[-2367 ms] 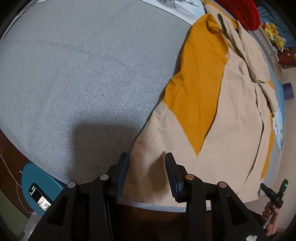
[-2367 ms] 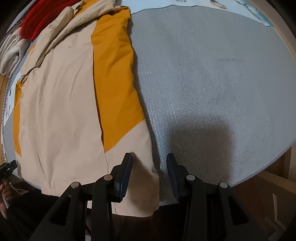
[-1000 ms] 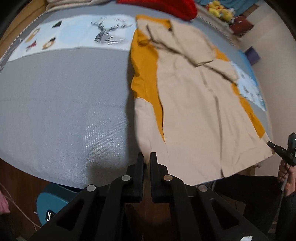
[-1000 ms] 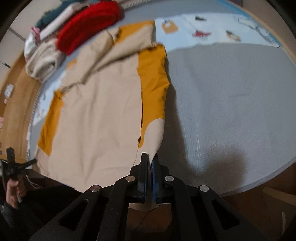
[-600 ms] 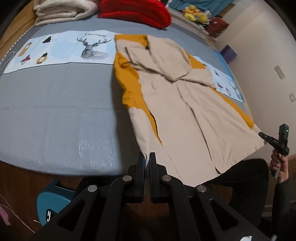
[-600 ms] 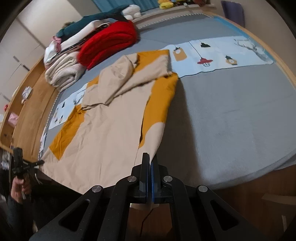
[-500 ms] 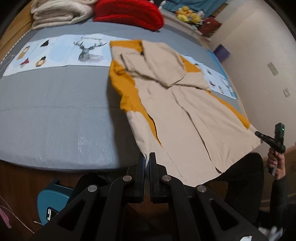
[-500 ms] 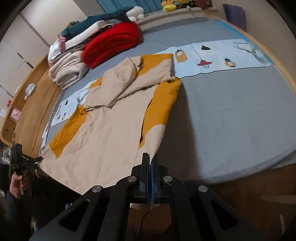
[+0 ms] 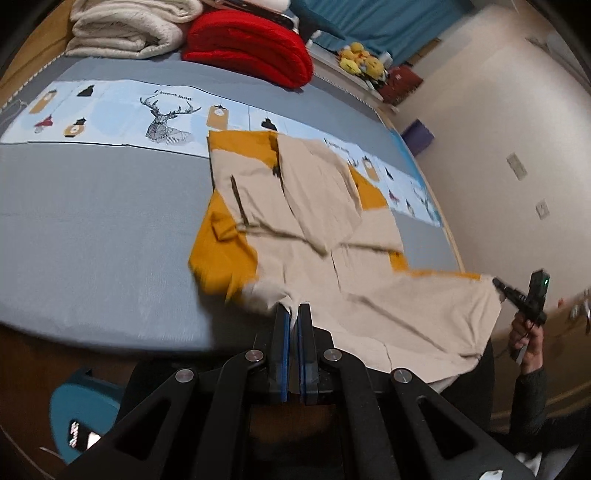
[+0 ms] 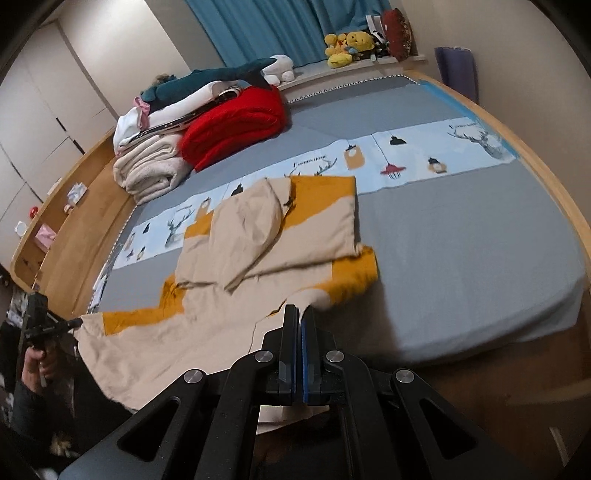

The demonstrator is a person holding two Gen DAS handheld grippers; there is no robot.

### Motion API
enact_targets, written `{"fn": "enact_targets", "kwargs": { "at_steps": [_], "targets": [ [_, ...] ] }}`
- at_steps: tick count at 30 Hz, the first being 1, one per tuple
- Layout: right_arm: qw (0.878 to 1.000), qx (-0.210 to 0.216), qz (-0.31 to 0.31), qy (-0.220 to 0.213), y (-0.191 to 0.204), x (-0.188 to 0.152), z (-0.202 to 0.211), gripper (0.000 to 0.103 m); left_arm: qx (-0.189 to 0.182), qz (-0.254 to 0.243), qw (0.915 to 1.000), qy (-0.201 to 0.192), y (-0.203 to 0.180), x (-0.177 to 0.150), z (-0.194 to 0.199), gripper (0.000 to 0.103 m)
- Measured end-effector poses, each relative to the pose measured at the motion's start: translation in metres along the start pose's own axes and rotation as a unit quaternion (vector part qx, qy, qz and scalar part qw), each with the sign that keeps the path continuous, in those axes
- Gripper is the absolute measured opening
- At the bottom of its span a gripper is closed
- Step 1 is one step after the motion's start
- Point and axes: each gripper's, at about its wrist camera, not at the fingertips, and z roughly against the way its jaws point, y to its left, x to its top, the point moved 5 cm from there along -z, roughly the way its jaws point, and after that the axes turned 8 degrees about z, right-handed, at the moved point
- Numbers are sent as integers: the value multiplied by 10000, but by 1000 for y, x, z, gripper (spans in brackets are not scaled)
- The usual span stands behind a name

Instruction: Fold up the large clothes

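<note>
The jacket hem is motion-blurred beside the clamped left hand-held gripper.

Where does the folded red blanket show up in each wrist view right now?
Left wrist: the red blanket lies at top centre, just right of the cream blanket.
Right wrist: the red blanket lies upper left of centre, again beside the cream blanket.
Shared landmark: the yellow plush toys by the curtain.

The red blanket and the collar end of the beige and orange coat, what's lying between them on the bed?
In the right wrist view, between the red blanket and the coat lie bare grey bedcover and a pale blue printed strip; nothing else.
</note>
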Motion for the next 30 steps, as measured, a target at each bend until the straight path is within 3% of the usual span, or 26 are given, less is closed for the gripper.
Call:
{"fn": "enact_targets", "kwargs": {
  "at_steps": [7, 11, 15, 17, 21, 25, 27, 30],
  "targets": [
    [9987, -437, -254, -78, -39, 74, -112, 2, 206, 257, 9989, -342, 26, 79, -80, 2],
    [9966, -608, -551, 6, -71, 109, -191, 2, 280, 618, 9971, -334, 53, 118, -136, 2],
    [9950, -798, -559, 212, -85, 106, -255, 1, 633, 593, 9961, -148, 67, 131, -174, 2],
    [9930, -883, -559, 559, -93, 102, -282, 1, 736, 490, 9961, -64, 68, 135, -184, 2],
    [9923, -869, -551, 688, -104, 111, -303, 1, 775, 489, 9958, 45, 78, 142, -190, 4],
    [9920, -680, -714, 785, -110, 118, -311, 2, 598, 914, 9937, -259, 91, 150, -171, 12],
    [9914, -678, -840, 742, -111, 116, -308, 3, 572, 1253, 9889, -559, 99, 151, -155, 40],
    [9882, -930, -1030, 651, -117, 107, -299, 16, 557, 1568, 9821, -886, 112, 143, -134, 46]
  ]
}}
